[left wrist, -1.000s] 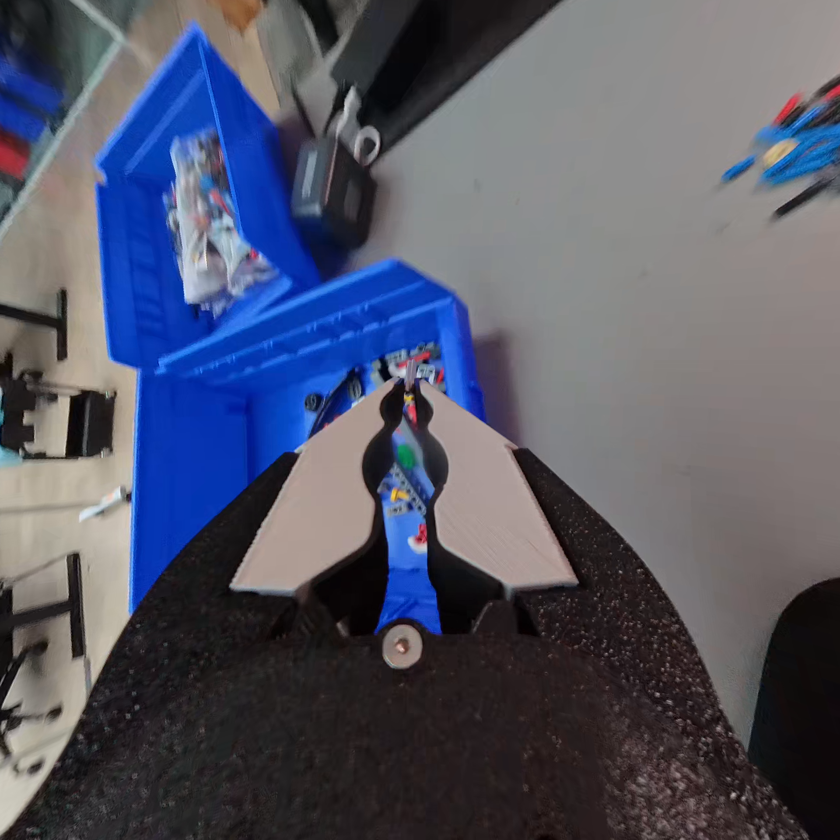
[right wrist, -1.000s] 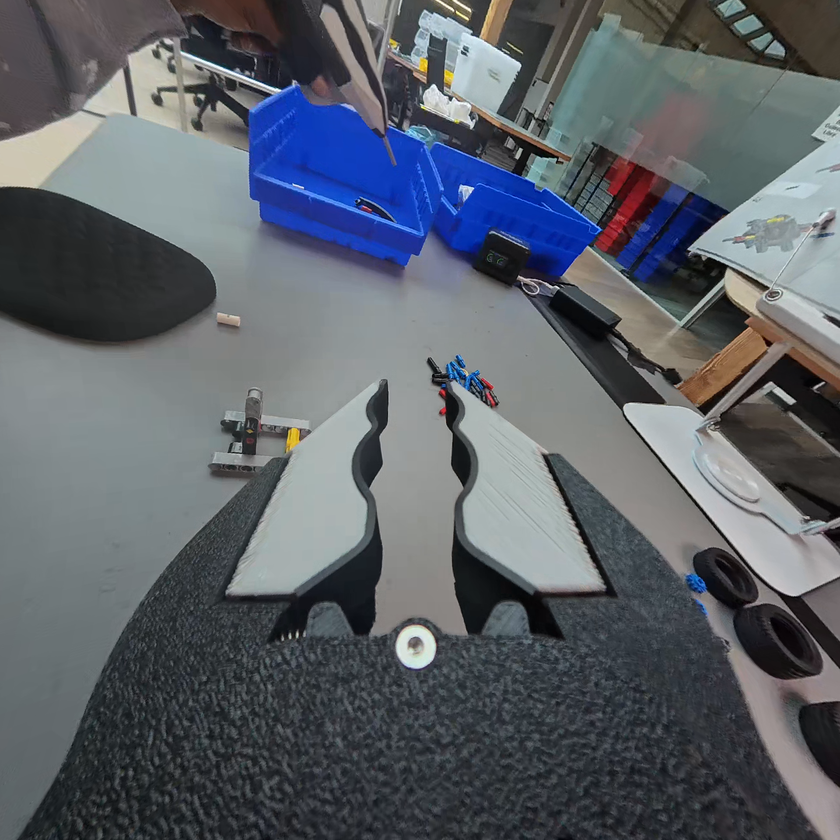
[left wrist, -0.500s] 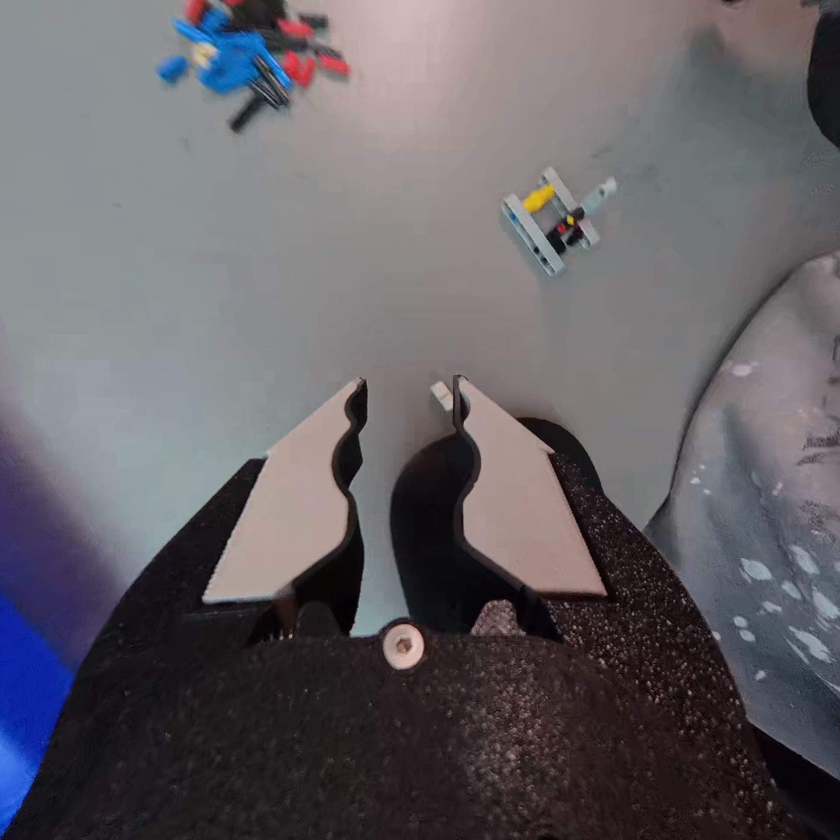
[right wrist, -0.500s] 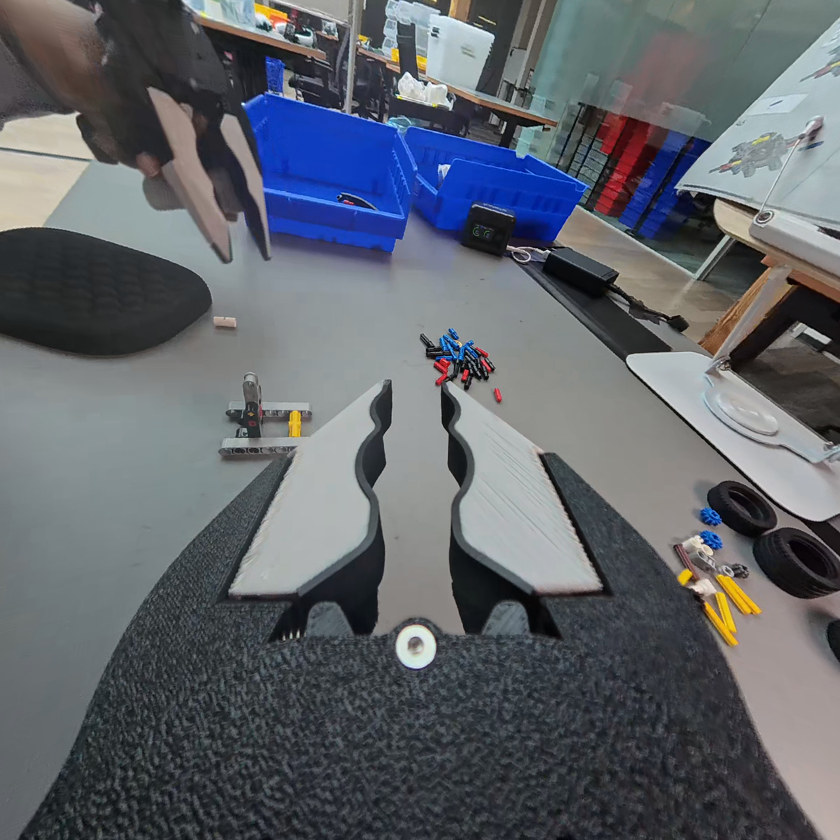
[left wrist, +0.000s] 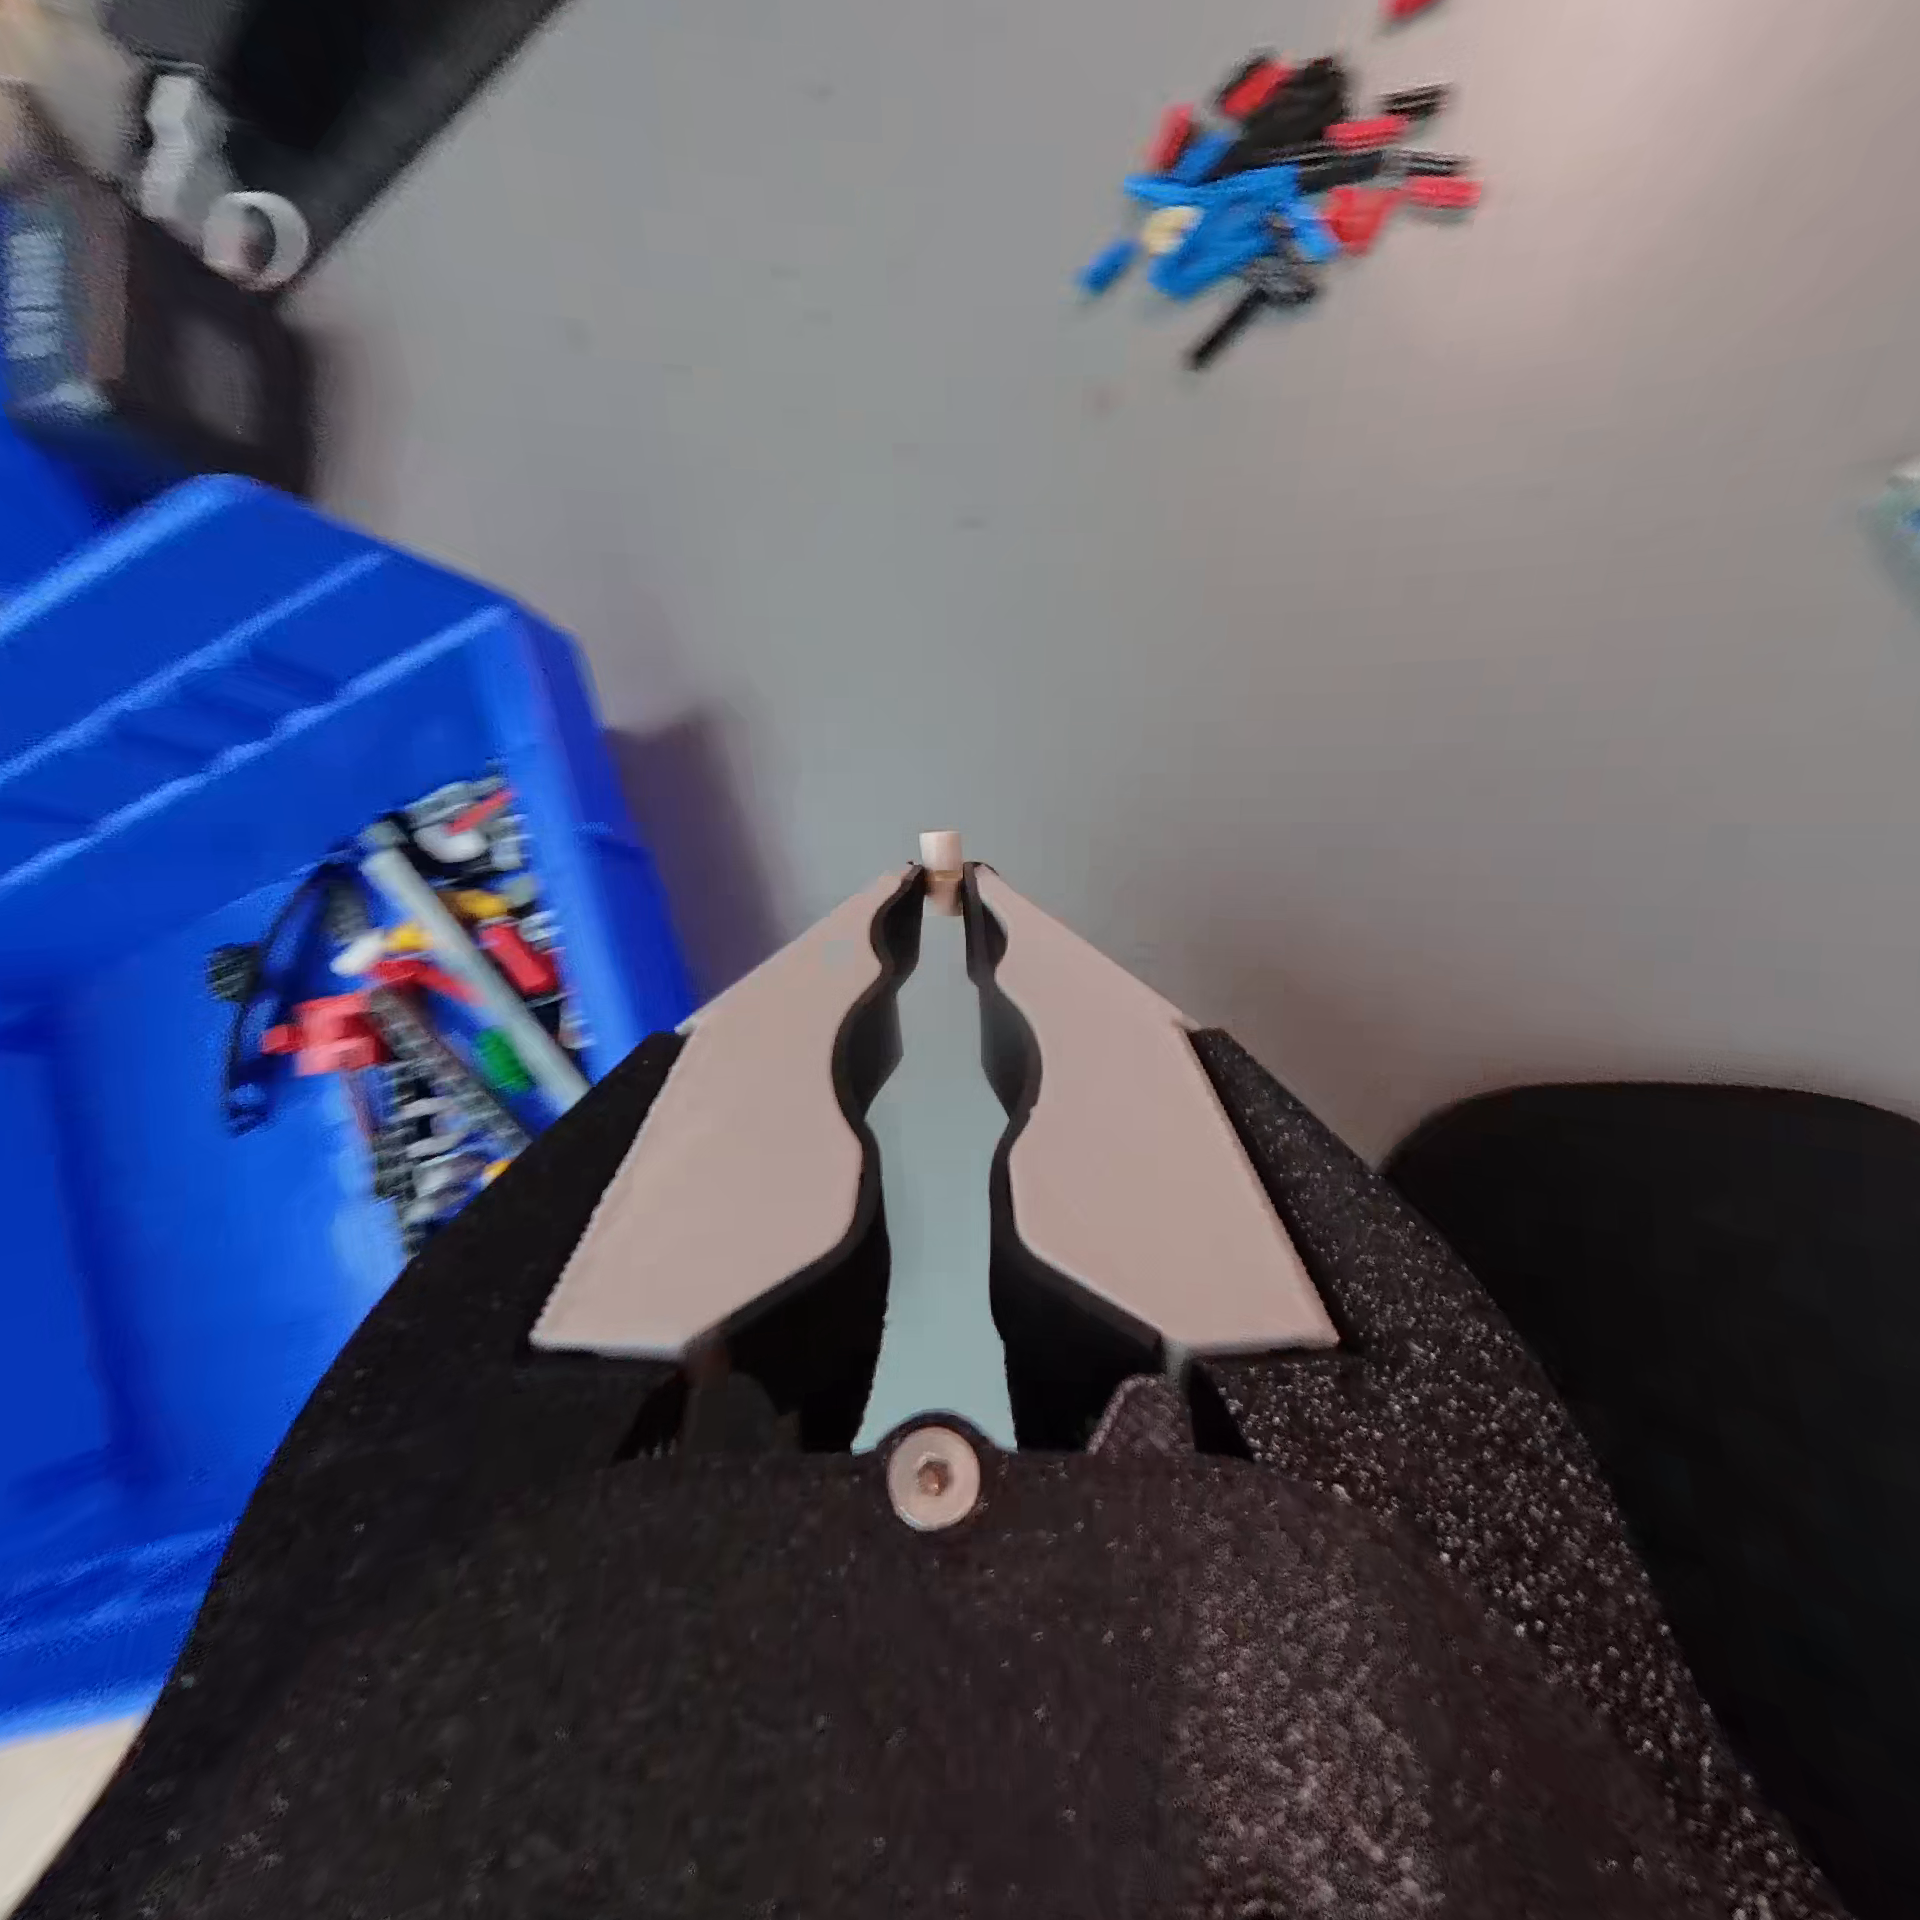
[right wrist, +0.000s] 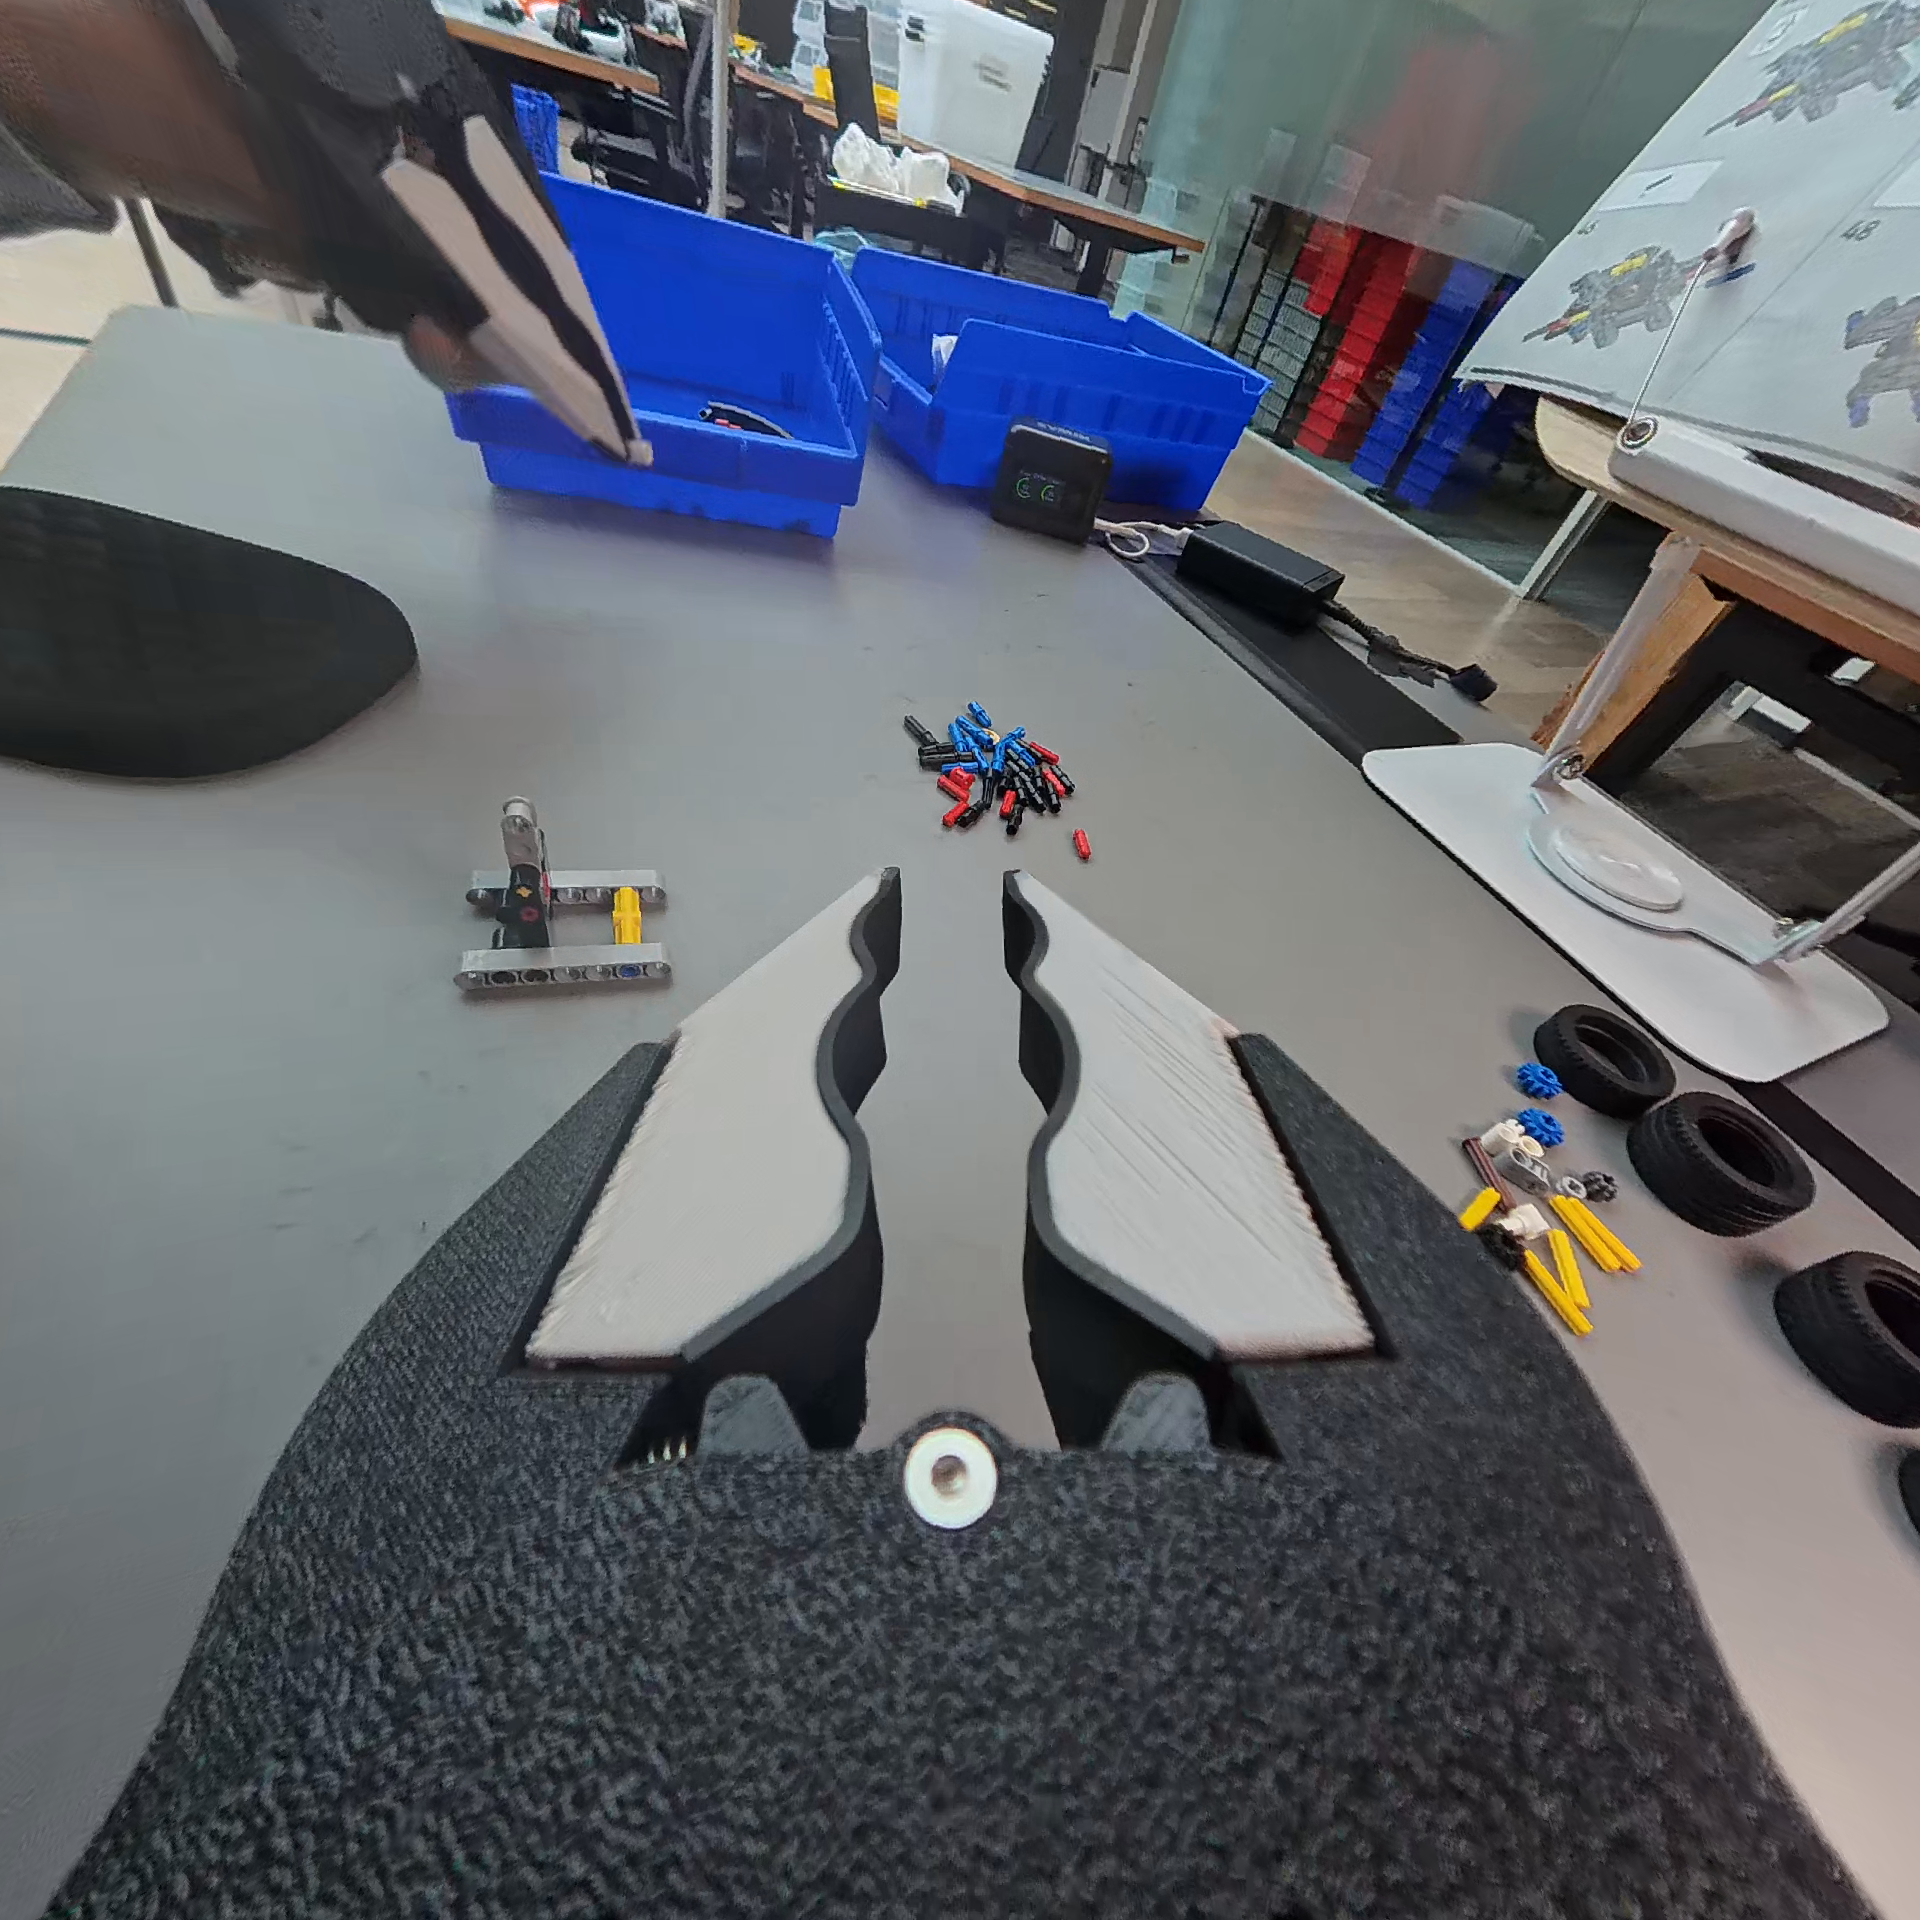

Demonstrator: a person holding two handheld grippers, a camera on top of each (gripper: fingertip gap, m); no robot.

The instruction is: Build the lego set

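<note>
- Left wrist view: the left gripper [left wrist: 941,891] is pinching a small tan peg [left wrist: 940,854] at its tips, the peg's long axis running forward past them, above the grey table [left wrist: 1143,623]; a blue bin [left wrist: 260,779] of parts is lying left.
- Right wrist view: the right gripper [right wrist: 951,883] is hovering parted and empty; a grey beam assembly [right wrist: 561,920] is lying flat to its left, a pile of pins [right wrist: 992,769] ahead.

Table top [right wrist: 312,1091]: plain matte grey.
Plastic storage bins [right wrist: 727,312]: bright blue, ribbed walls.
Heap of small connector pins [right wrist: 992,764]: mixed blue, red and black.
Part-built beam assembly [right wrist: 561,914]: light grey beams, yellow and black connectors.
Rubber tyres [right wrist: 1720,1164]: black, fine tread.
Loose axle sticks [right wrist: 1579,1247]: yellow.
Small peg in the left gripper [left wrist: 941,883]: pale beige peg [left wrist: 940,850].
Gripper fingers [right wrist: 1164,1143]: grey faces, black edges.
</note>
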